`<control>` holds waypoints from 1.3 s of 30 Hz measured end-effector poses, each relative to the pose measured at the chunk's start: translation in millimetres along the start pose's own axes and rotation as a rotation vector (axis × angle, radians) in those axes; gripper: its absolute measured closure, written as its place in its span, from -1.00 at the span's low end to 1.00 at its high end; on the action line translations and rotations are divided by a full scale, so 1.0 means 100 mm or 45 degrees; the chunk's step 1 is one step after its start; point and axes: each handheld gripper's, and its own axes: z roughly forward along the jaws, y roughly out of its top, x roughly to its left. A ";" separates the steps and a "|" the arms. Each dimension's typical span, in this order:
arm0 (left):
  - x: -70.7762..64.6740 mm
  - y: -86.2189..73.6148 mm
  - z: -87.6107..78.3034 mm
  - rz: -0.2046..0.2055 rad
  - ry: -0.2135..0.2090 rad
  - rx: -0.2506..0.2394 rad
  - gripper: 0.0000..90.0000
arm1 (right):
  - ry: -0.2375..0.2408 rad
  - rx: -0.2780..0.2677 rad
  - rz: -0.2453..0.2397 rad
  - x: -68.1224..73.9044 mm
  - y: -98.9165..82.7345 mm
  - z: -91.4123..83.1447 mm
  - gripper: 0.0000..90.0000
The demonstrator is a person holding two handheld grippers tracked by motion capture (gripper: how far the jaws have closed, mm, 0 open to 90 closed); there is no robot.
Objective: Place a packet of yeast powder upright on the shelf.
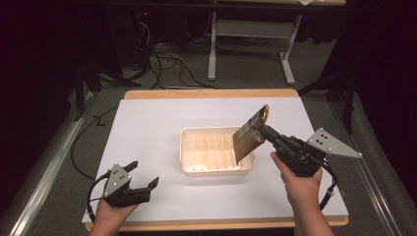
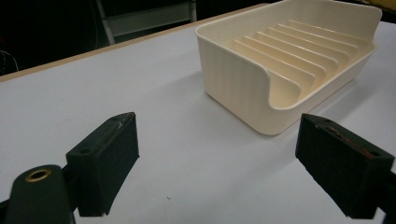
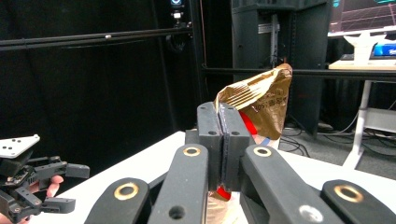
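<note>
Two grippers: your right gripper (image 1: 265, 132), clamped on the light, crinkly pouch's (image 1: 251, 135) edge, while your left gripper (image 1: 142, 174) gapes empty.

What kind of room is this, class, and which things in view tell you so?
Probably a lab or recording studio: black curtains surround the table, loose cables run over the floor, and a lit monitor stands on a desk behind.

High view looks forward and down over the whole tabletop (image 1: 147, 128). Left tool view sits low, close to the cream tray (image 2: 243, 79), also seen from above. Right tool view faces level, across the room.
</note>
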 end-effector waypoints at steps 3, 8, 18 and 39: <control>0.00 0.00 0.00 -0.001 -0.001 -0.003 -0.70 | 0.012 0.013 0.000 0.04 -0.02 0.08 1.00; 0.00 0.00 0.00 -0.001 -0.001 -0.003 -0.70 | 0.018 0.023 -0.004 0.06 -0.04 0.16 1.00; 0.00 0.00 0.00 0.000 -0.003 -0.005 -0.70 | 0.023 0.052 -0.001 0.09 -0.12 0.33 1.00; 0.00 0.00 -0.01 0.001 -0.005 -0.006 -0.70 | -0.028 0.145 -0.002 0.06 -0.31 0.66 1.00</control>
